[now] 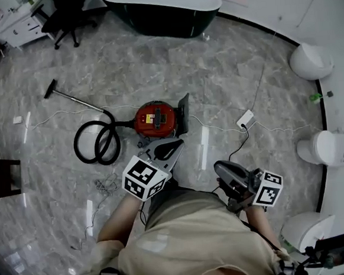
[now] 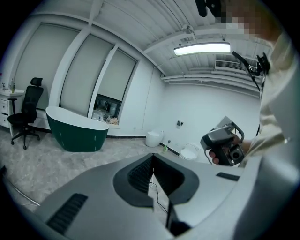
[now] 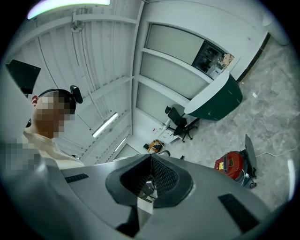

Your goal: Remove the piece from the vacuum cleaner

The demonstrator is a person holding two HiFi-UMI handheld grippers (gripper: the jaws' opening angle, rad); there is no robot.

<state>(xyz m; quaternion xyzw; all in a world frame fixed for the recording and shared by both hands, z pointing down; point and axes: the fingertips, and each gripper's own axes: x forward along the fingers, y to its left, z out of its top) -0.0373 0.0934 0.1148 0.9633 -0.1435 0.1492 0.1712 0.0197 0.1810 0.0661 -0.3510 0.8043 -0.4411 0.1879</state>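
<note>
Nearest the lens: my left gripper point(image 1: 174, 145), marker cube toward me, jaws pressed together tip to tip with nothing between them. Its own view is showing only the room past the closed tips. The right gripper point(image 1: 219, 167) is sitting just off to its right, likewise pressed shut and empty. I am holding both up by the torso, well apart from any work.

Past and below the left gripper's tips, the red vacuum cleaner point(image 1: 156, 118) is lying on the marble floor point(image 1: 243, 57). In the right gripper view it is showing low and to the right of the jaws.

A dark flat panel point(image 1: 184, 112) is standing up on the canister's side nearer the right gripper. The black hose point(image 1: 95, 144) is looping away on the opposite side, left of the left gripper, and running on to a wand point(image 1: 71, 97). A white power strip point(image 1: 246, 120) is lying forward of the right gripper.

Judgement: I cannot tell which piece is meant; I am weighing up the panel and the hose.
- Canister: probably light and likely to skid on polished stone, so I am planning to brace the body with one gripper.
- Panel: thin, stiff, smooth plastic; pinch the free upper edge and expect slip.
- Hose: soft, ribbed and stretchy; take it at the stiff cuff by the canister.
</note>
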